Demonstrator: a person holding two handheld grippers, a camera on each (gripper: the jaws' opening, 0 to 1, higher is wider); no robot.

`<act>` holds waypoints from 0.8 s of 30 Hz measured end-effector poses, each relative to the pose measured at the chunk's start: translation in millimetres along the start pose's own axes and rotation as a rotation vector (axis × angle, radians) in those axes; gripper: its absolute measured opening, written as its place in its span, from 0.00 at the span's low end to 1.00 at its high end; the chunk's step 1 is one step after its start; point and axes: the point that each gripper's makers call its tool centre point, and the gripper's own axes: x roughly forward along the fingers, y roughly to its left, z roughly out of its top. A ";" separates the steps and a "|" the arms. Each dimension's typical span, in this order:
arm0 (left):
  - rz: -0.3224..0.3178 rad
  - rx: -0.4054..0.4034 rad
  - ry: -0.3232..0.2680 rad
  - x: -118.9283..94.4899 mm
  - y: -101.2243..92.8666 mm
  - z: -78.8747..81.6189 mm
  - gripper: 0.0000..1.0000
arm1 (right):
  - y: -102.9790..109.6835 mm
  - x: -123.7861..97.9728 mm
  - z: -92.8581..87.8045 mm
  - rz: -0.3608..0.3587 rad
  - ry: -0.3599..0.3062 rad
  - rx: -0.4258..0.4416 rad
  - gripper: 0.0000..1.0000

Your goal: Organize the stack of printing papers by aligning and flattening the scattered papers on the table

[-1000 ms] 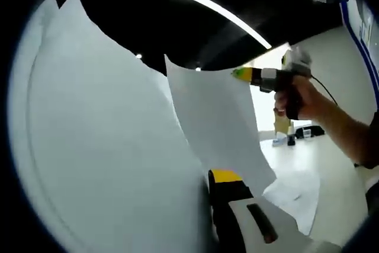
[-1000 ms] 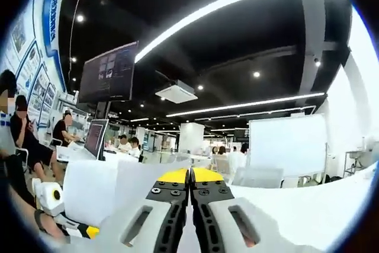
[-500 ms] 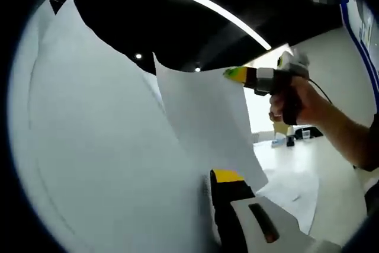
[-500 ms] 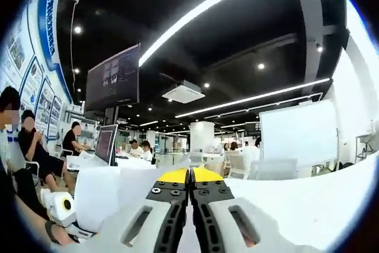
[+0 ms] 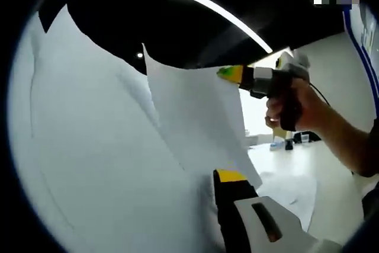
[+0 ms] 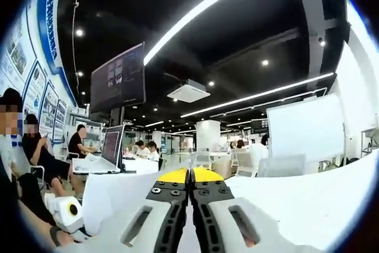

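I have both grippers raised, with sheets of paper [image 5: 106, 164] lifted off the tabletop [image 5: 331, 205] between them. In the left gripper view, one yellow-tipped jaw of my left gripper [image 5: 234, 205] rises from the bottom, with a big white sheet covering where its partner would be; I cannot tell from this whether those jaws are pressed together on the sheet. A second sheet [image 5: 195, 122] hangs further off, its top corner at the yellow-green tip of my right gripper [image 5: 228, 74], which a hand [image 5: 290, 105] holds by the handle. More paper [image 5: 290, 191] lies flat on the tabletop below it.

In the right gripper view, my right gripper's [image 6: 190, 175] two yellow-tipped jaws are pressed together, and white paper [image 6: 284, 205] spreads to either side of them and right up against them; the jaws appear to pinch its edge. A white sheet [image 6: 118, 197] stands up at lower left, beside the left gripper [image 6: 66, 210]. Behind are a hanging monitor [image 6: 118, 78], a laptop [image 6: 111, 145] and seated people [image 6: 77, 143].
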 end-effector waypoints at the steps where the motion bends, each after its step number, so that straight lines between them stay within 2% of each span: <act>1: 0.000 0.000 0.000 0.0 0.0 0.0 0.19 | 1.4 1.2 -0.9 0.003 0.001 0.002 0.00; 24: -0.017 -0.029 0.004 0.7 -1.9 -1.4 0.25 | 43.1 37.4 -26.5 0.080 0.044 0.033 0.00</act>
